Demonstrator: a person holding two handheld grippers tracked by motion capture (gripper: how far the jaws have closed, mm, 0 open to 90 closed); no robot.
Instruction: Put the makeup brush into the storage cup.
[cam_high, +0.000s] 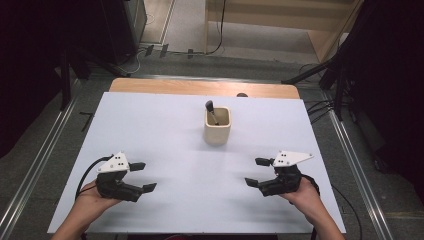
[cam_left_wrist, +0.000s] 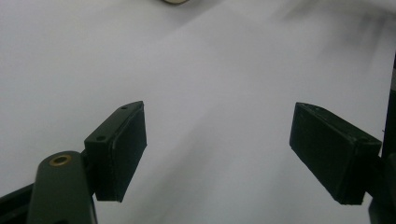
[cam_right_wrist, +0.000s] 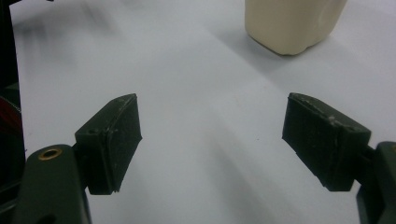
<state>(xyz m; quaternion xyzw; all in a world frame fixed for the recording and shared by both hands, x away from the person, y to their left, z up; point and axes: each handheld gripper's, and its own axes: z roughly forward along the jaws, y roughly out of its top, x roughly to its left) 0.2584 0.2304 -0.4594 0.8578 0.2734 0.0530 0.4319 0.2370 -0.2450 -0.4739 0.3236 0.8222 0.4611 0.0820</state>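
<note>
Both claws are sitting wide apart right now, nothing between the jaws on either side. Left claw (cam_high: 143, 176) is down at the near left of the white tabletop (cam_high: 165, 135), held in my left hand (cam_high: 92, 196), jaws pointing in toward the middle. Right claw (cam_high: 258, 172) mirrors it on the near right, in my right hand (cam_high: 302, 194), jaws pointing back toward the left one. Neither is touching anything, just bare white sheet under them.

The cream cup (cam_high: 217, 126) stands upright toward the far middle of the tabletop, well apart from both claws and roughly between them. A dark-handled tool (cam_high: 211, 111) is stuck in it, leaning to the far left, handle end poking above the rim. Can't tell exactly what kind of tool it is.

From the right gripper view the cup's base (cam_right_wrist: 292, 25) sits up ahead, a bit to the right of my spread jaws.
</note>
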